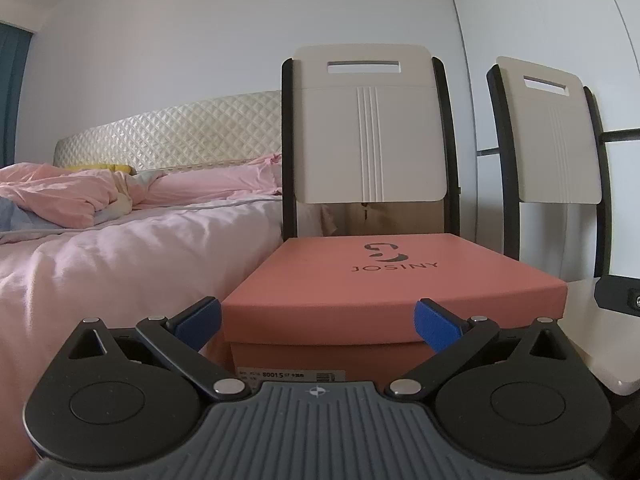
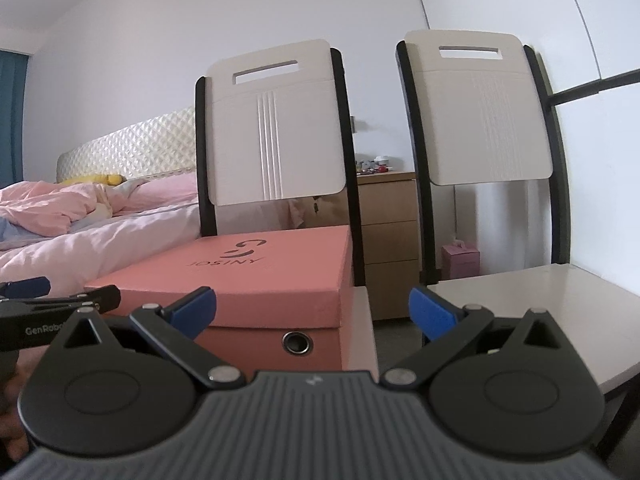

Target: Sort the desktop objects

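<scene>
Two grippers, both w/ fingers spread wide, nothing between them. Left gripper (image 1: 318, 322) faces the short end of a pink shoe box (image 1: 384, 280), lid on, "JOSINY" logo on top, label strip on the near end. Box sits on seat of the nearer white chair (image 1: 370, 128), just beside the bed (image 1: 120, 248). Right gripper (image 2: 312, 312) points at box's front corner and the gap to a second white chair (image 2: 486, 108). Wooden drawer unit (image 2: 390, 232) behind, approx. between chairs.

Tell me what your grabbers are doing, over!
Left gripper open, empty, facing pink shoebox. Right gripper open, empty. Box shut, on chair seat. Nothing in the way.
</scene>
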A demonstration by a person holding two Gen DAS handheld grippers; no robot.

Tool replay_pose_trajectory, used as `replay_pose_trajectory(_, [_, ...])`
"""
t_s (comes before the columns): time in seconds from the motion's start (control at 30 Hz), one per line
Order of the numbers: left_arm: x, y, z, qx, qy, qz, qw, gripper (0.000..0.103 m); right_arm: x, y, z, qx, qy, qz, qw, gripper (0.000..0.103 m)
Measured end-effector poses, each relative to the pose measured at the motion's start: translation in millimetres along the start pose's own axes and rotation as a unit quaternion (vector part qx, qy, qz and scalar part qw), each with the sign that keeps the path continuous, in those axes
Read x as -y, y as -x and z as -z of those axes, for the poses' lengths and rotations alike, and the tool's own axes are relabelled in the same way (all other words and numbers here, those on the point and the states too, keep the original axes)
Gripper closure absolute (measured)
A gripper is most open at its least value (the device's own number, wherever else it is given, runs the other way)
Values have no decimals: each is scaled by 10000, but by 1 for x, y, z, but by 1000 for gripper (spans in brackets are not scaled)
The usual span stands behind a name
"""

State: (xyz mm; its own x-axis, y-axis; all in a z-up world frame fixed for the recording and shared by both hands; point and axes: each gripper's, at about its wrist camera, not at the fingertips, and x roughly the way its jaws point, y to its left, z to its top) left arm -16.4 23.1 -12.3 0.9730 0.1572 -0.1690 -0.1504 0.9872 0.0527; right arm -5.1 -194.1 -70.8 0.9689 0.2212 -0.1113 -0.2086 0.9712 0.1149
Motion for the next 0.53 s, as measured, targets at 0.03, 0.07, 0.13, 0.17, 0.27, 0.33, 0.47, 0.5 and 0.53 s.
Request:
replay_pose_trajectory(0.03, [0,-1,0,-12,3,4,10000,0,0,0,0,-2,11,14,10000,0])
replay_pose_trajectory(0.07, [1,-1,1,-20,-11,6,10000,0,0,0,0,-9,27,22,10000,0])
replay_pose_trajectory(0.13, [1,-1,1,-25,-22,17,10000,0,-1,0,0,-12,60,43,10000,0])
replay_pose_trajectory(0.17, [1,-1,1,-29,-20,25,10000,0,-1,0,0,-11,69,46,10000,0])
replay_pose_trajectory(0.27, [2,-2,2,-50,-15,33,10000,0,-2,0,1,-29,81,52,9999,0])
replay_pose_trajectory(0.33, [2,-2,2,-56,-34,24,10000,0,-2,-1,1,-46,101,57,9999,0])
replay_pose_trajectory(0.47, [1,0,1,-28,21,42,10000,0,-3,-2,1,-78,168,157,9997,0])
replay_pose_trajectory(0.5, [0,0,1,-26,33,41,10000,0,-3,-3,1,-96,190,191,9996,0])
replay_pose_trajectory(0.53, [0,0,0,-24,43,40,10000,0,-4,-3,1,-108,209,217,9995,0])
